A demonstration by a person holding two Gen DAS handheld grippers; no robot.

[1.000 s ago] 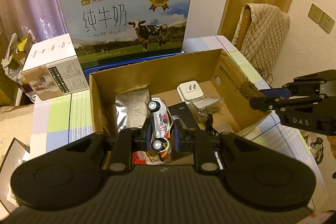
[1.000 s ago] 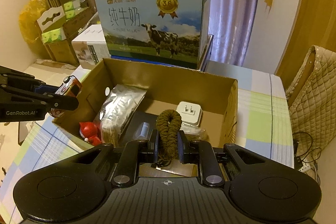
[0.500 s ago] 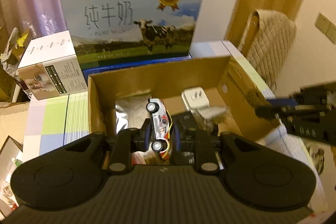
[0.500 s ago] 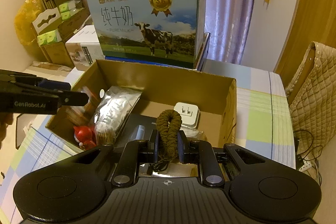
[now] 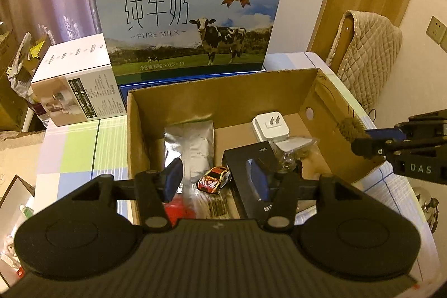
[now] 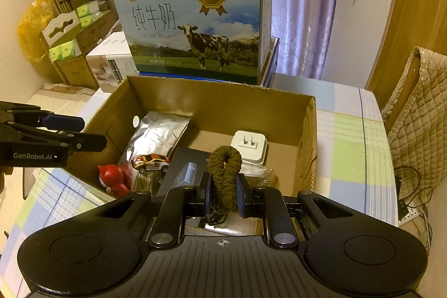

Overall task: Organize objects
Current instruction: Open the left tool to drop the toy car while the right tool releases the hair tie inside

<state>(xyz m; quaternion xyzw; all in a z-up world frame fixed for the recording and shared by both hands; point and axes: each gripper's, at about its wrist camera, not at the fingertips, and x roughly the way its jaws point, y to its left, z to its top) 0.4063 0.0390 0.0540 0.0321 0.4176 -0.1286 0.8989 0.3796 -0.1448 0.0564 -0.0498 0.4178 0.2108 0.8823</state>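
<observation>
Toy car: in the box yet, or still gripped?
In the box. The toy car lies on the foil pouch, free of the opening left gripper.

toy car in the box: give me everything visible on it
The toy car is a small rally-style model, white with red and yellow livery, dark windows and black wheels, probably die-cast or plastic. It lies in the cardboard box on the silver foil pouch, beside the black case. The left gripper, jaws opening, no longer touches it.
</observation>
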